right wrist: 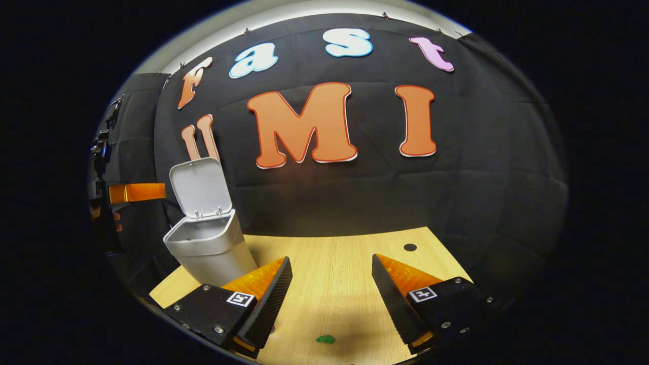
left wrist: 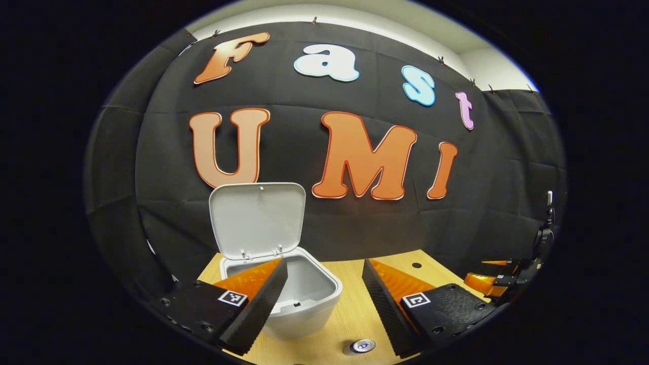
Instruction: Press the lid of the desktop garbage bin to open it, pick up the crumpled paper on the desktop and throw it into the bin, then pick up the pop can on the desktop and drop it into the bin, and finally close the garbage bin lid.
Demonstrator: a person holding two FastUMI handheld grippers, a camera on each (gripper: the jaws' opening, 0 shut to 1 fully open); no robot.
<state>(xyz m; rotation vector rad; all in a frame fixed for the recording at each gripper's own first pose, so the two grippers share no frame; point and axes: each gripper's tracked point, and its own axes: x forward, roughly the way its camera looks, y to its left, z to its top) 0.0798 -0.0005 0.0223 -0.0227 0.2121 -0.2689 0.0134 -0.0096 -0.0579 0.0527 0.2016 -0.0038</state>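
black cloth wall (left wrist: pixel 355 233) hangs behind a pale wooden desktop (right wrist: pixel 334 263); white ceiling strip (left wrist: pixel 355 12) above

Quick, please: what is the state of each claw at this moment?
Left claw: open, holding nothing, near the open garbage bin.
Right claw: open, holding nothing, above the desktop.

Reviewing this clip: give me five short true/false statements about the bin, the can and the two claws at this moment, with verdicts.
1. The bin lid is closed. False: it stands open and upright.
2. The can stands on the table near the left claw. True.
3. The left claw is shut on the can. False: its jaws are open, with the can low between them, ungripped.
4. The right claw is open and holds nothing. True.
5. In the right gripper view the bin lies on its side. False: it stands upright at the table's left.
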